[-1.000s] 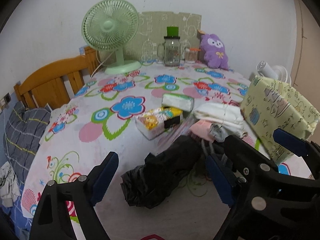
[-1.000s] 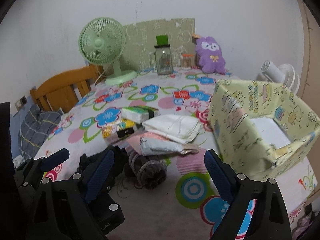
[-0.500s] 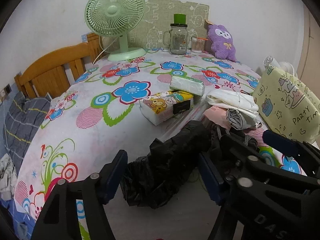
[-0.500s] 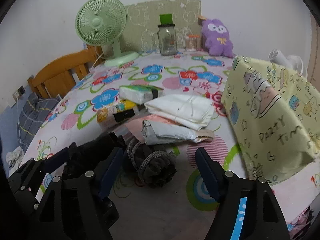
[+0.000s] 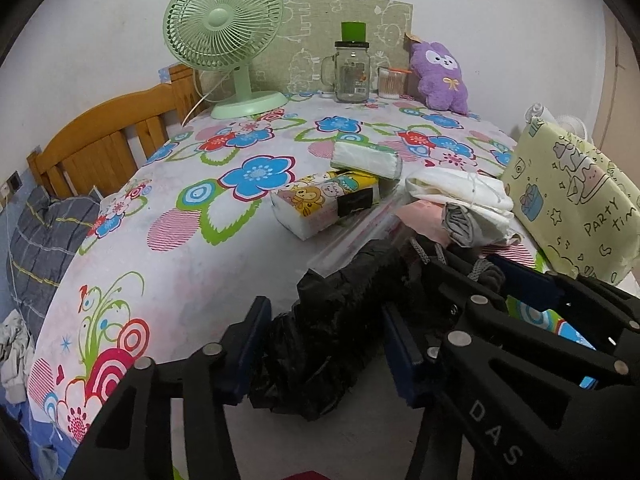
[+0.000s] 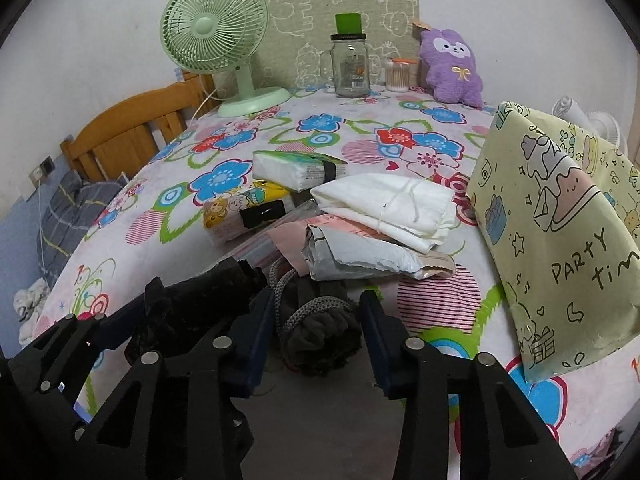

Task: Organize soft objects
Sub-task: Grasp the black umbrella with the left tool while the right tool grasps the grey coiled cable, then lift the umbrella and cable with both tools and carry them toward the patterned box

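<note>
A crumpled black plastic bag (image 5: 332,328) lies near the front of the flowered table. My left gripper (image 5: 326,350) is open with its fingers on either side of the bag. A dark grey knitted roll with a cord (image 6: 316,332) lies beside it. My right gripper (image 6: 316,338) is open around that roll. Behind lie a grey mailer pouch (image 6: 360,256), a folded white cloth (image 6: 392,204), a pink sheet (image 6: 296,240), a cartoon tissue pack (image 5: 324,204) and a white-green tissue pack (image 6: 296,168). A yellow-green "Party time" fabric box (image 6: 560,216) stands at the right.
At the back stand a green fan (image 5: 224,40), a glass jar mug (image 5: 352,72), a cotton swab cup (image 5: 390,82) and a purple plush (image 5: 442,76). A wooden headboard (image 5: 100,148) and grey bedding (image 5: 40,240) are left of the table (image 5: 200,248).
Both grippers have come down and forward. The left fingers now straddle the black bag and have narrowed; the right fingers now straddle the grey roll and have narrowed.
</note>
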The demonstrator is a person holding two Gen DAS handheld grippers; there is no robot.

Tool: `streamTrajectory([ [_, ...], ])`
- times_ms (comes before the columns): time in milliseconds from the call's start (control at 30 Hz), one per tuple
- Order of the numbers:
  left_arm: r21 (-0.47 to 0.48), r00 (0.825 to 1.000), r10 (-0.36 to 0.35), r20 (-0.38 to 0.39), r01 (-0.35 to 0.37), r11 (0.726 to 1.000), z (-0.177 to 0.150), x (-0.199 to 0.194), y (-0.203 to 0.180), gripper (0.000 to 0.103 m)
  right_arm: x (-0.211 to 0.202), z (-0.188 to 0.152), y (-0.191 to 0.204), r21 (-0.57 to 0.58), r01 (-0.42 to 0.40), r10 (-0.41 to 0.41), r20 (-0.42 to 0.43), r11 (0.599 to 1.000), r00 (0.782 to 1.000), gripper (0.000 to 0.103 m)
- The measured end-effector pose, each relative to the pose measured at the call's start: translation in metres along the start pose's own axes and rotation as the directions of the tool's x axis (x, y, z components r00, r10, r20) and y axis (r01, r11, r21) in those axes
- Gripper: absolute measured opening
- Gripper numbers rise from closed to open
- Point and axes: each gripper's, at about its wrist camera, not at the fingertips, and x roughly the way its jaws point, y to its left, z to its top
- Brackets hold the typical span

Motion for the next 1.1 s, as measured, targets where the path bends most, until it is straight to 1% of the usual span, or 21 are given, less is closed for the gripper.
streamTrajectory([
  [100,-0.003,1.000,-0.007,-0.004,0.007,1.000,0.000,-0.003,-0.001,0.045,-0.002,0.000,0.000,-0.004,-0.008,0.008,0.000,1.000,1.000,0.040],
  [200,-0.008,1.000,-0.012,-0.006,0.012,1.000,0.001,-0.006,0.000,0.042,-0.004,0.001,0.000,-0.005,-0.018,0.018,-0.003,1.000,1.000,0.039],
  [433,-0.017,1.000,-0.008,0.024,0.008,1.000,0.004,-0.021,-0.002,0.040,-0.020,0.006,0.002,-0.008,-0.032,0.032,0.024,0.999,0.999,0.039],
  [700,-0.019,0.997,-0.001,0.075,0.003,1.000,0.019,-0.045,-0.005,0.040,-0.045,0.019,0.003,-0.019,-0.034,0.036,0.086,0.999,0.996,0.039],
  [1100,-0.028,0.991,0.003,0.133,0.001,1.000,0.042,-0.070,-0.012,0.040,-0.074,0.041,0.000,-0.037,-0.040,0.045,0.137,0.999,0.990,0.039],
])
